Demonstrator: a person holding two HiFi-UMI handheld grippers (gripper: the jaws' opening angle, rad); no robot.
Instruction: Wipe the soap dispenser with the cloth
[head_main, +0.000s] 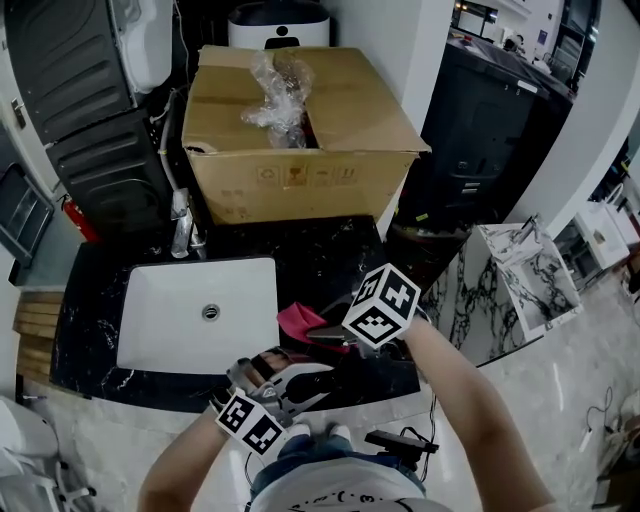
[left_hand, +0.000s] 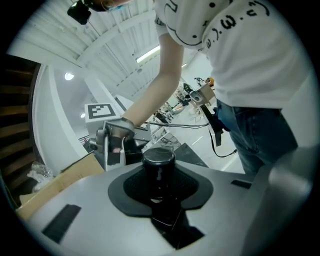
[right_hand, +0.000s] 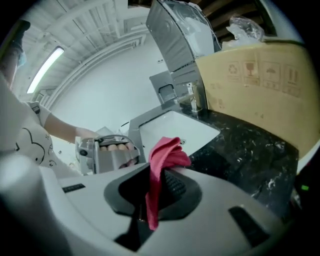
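Soap dispenser (left_hand: 159, 157), black and cylindrical with a round flat cap: clamped upright between the jaws of the left gripper (left_hand: 160, 186), black pads pressed to either side of its body, cap standing above them. Held at the near edge of the black white-veined marble counter (head_main: 330, 250), close before the person's body, just off the sink's near right corner; hard to make out in the head view, dark against dark.

Cloth (right_hand: 165, 157), pinkish red and crumpled: pinched between the jaws of the right gripper (right_hand: 157, 187), a bunched fold sticking out past the tips and a strip hanging down between the pads. Above the counter, just right of the sink, near the dispenser but apart from it.

White rectangular sink (head_main: 160, 310) set into the counter: round metal drain (head_main: 210, 312) at its bottom, chrome tap (head_main: 182, 225) at its far rim.

Large brown cardboard box (head_main: 300, 175) on the counter behind the sink, top flaps open: crumpled clear plastic wrap (head_main: 275, 95) inside, rising out of the opening.
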